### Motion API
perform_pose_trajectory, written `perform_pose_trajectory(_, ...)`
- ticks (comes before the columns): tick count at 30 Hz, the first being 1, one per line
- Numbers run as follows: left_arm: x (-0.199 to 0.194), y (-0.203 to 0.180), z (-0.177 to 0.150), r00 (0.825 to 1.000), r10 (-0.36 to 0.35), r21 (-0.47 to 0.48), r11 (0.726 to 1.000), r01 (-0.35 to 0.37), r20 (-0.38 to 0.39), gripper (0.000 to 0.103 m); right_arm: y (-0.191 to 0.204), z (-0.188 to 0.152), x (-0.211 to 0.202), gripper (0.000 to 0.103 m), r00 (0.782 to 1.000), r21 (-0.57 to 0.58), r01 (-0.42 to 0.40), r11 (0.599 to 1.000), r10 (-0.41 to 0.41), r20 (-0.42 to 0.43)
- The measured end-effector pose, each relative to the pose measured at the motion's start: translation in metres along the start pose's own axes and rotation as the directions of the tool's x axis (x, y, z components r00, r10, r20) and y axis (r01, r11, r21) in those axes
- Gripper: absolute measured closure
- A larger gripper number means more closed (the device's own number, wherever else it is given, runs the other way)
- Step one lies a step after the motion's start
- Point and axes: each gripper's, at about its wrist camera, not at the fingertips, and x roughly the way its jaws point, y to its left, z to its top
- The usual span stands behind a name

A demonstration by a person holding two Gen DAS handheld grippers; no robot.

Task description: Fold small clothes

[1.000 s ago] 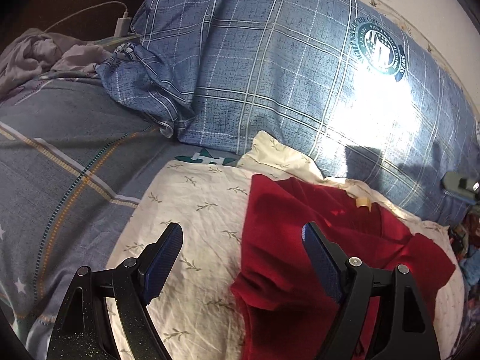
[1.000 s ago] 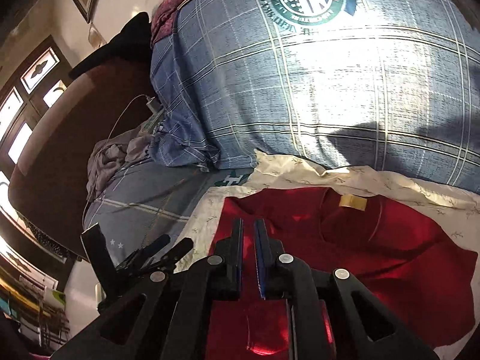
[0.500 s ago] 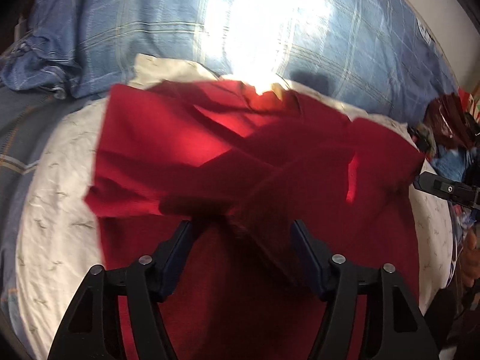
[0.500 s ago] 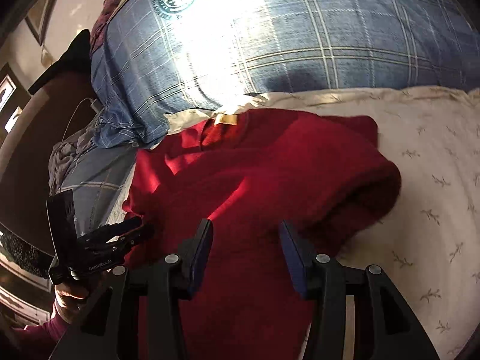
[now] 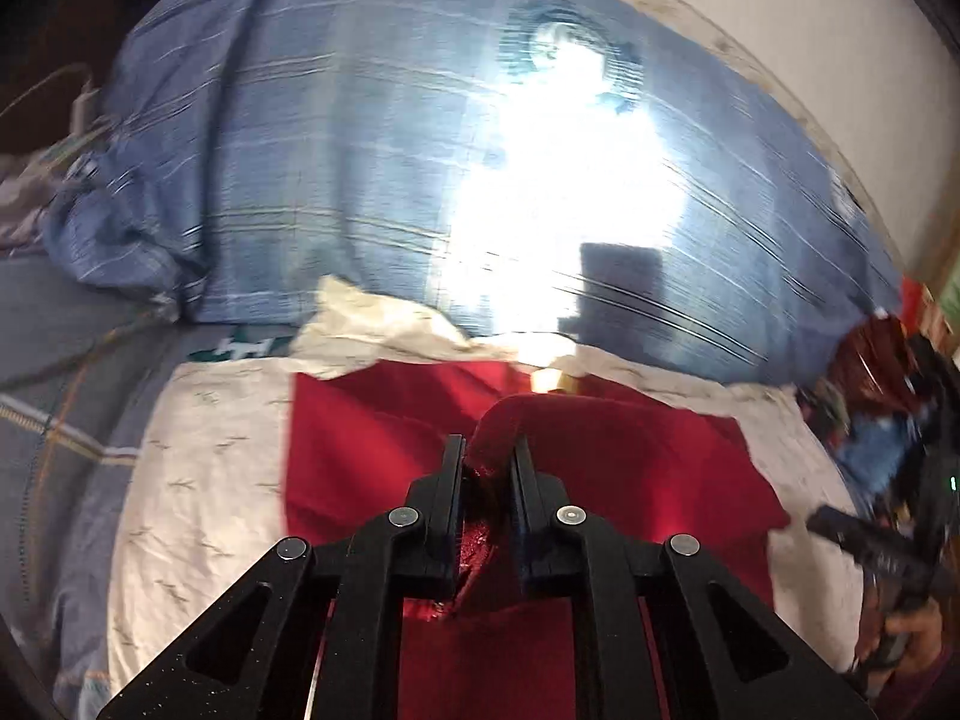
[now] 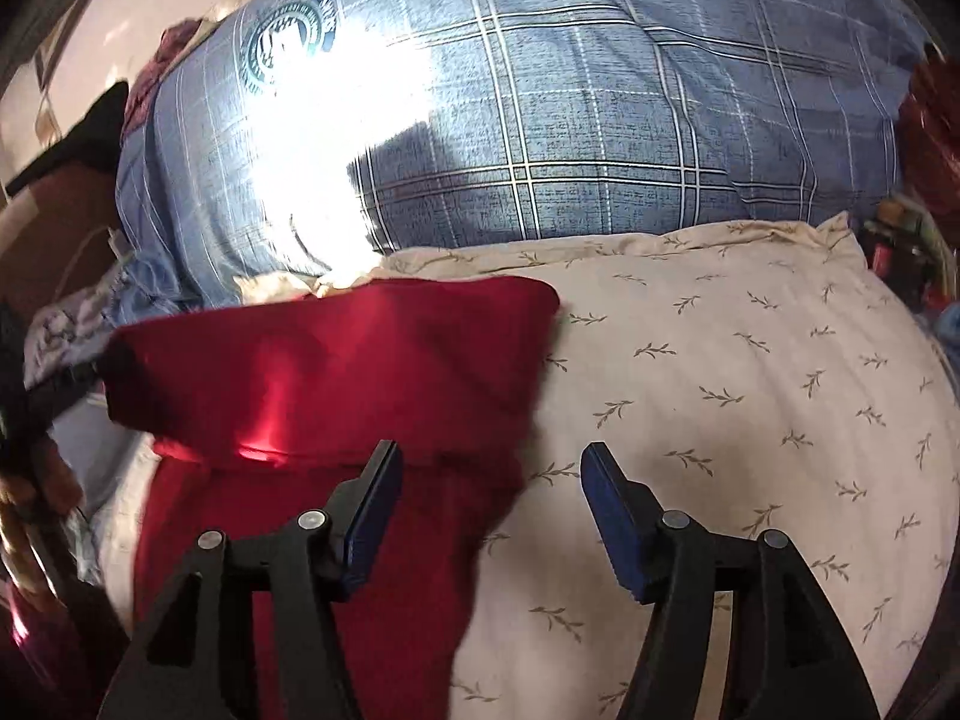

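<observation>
A red garment (image 5: 630, 468) lies on a cream leaf-print pillow (image 5: 204, 480), its upper part folded across itself. My left gripper (image 5: 487, 462) is shut on a raised fold of the red cloth near the garment's middle, and the pinched cloth bunches up between the pads. In the right wrist view the red garment (image 6: 336, 372) fills the left half. My right gripper (image 6: 489, 462) hovers over its right edge with its jaws opening. Below the gap lie the garment's edge and the cream pillow (image 6: 750, 390), and the pads press on nothing.
A big blue plaid pillow (image 5: 360, 150) with a round emblem rises behind the cream one, with sun glare on it. Grey bedding and a charger cable lie at the left (image 5: 78, 120). Clutter sits at the right edge (image 6: 912, 240). A hand holds the other gripper (image 5: 888, 546).
My left gripper went from wide open to shut on a fold of the red garment and rose a little. My right gripper opened from shut and moved to the garment's right edge.
</observation>
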Motion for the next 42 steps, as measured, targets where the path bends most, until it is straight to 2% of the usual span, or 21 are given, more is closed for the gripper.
perform_pose_trajectory(3,0.022,0.024,0.0,0.997,0.032,-0.052,0.998,-0.035,-0.065,0.091,0.017,-0.003,0.02,0.039,0.999,-0.102,0.033,0.994,-0.037,-0.034)
perform_pose_trajectory(8,0.049,0.024,-0.002,0.991,0.063,-0.051,0.996,-0.069,-0.115,0.091,0.045,-0.008,0.04,0.044,0.994,-0.27,0.104,0.957,-0.109,-0.002)
perform_pose_trajectory(9,0.055,0.021,-0.002,0.991,0.064,-0.051,0.996,-0.071,-0.12,0.091,0.048,-0.009,0.044,0.05,0.991,-0.299,0.13,0.945,-0.134,0.009)
perform_pose_trajectory(10,0.057,0.019,-0.002,0.99,0.073,-0.045,0.996,-0.079,-0.122,0.091,0.051,-0.01,0.048,0.084,0.986,-0.325,0.165,0.931,-0.168,0.02)
perform_pose_trajectory(11,0.058,0.019,-0.004,0.989,0.082,-0.04,0.995,-0.087,-0.123,0.09,0.049,-0.009,0.053,0.094,0.979,-0.335,0.198,0.921,-0.201,0.026)
perform_pose_trajectory(15,0.058,0.018,-0.011,0.989,0.067,-0.044,0.996,-0.073,-0.132,0.089,0.026,0.0,0.036,0.094,0.988,-0.167,0.152,0.974,-0.144,0.056)
perform_pose_trajectory(18,0.067,0.016,-0.017,0.984,0.082,-0.016,0.996,-0.086,-0.158,0.085,0.014,-0.01,0.04,0.094,0.983,-0.144,0.185,0.972,-0.186,0.009)
perform_pose_trajectory(20,0.076,0.013,-0.021,0.975,0.123,0.009,0.992,-0.124,-0.186,0.081,0.008,-0.019,0.049,0.094,0.982,-0.134,0.175,0.975,-0.183,-0.048)
perform_pose_trajectory(22,0.082,0.015,-0.024,0.968,0.142,0.003,0.99,-0.144,-0.206,0.078,0.006,-0.023,0.04,0.093,0.986,-0.121,0.156,0.98,-0.162,-0.045)
perform_pose_trajectory(24,0.08,0.016,-0.022,0.968,0.144,-0.012,0.989,-0.15,-0.207,0.074,0.004,-0.02,0.025,0.082,0.988,-0.087,0.147,0.985,-0.151,-0.043)
perform_pose_trajectory(25,0.076,0.016,-0.021,0.969,0.154,-0.011,0.987,-0.159,-0.193,0.069,0.002,-0.019,0.015,0.071,0.987,-0.064,0.152,0.986,-0.155,-0.031)
perform_pose_trajectory(27,0.064,0.014,-0.017,0.972,0.188,-0.001,0.982,-0.19,-0.137,0.056,0.002,-0.012,0.0,0.067,0.988,-0.023,0.154,0.988,-0.154,0.014)
perform_pose_trajectory(29,0.056,0.01,-0.015,0.974,0.208,0.003,0.978,-0.209,-0.088,0.052,0.008,-0.003,-0.007,0.067,0.992,-0.009,0.116,0.993,-0.115,0.047)
perform_pose_trajectory(31,0.053,0.005,-0.017,0.975,0.209,0.014,0.978,-0.209,-0.068,0.052,0.017,0.008,0.001,0.067,0.996,-0.001,0.063,0.998,-0.063,0.056)
perform_pose_trajectory(33,0.056,0.001,-0.022,0.975,0.211,0.033,0.977,-0.209,-0.077,0.052,0.032,0.018,0.02,0.068,0.999,-0.042,0.038,0.998,-0.036,0.039)
perform_pose_trajectory(36,0.064,-0.001,-0.03,0.968,0.227,0.054,0.973,-0.223,-0.104,0.052,0.049,0.027,0.057,0.069,0.998,-0.104,0.068,0.992,-0.069,-0.006)
perform_pose_trajectory(42,0.089,0.0,-0.032,0.947,0.287,0.089,0.957,-0.277,-0.145,0.052,0.031,0.039,0.105,0.072,0.991,-0.049,0.129,0.99,-0.131,-0.039)
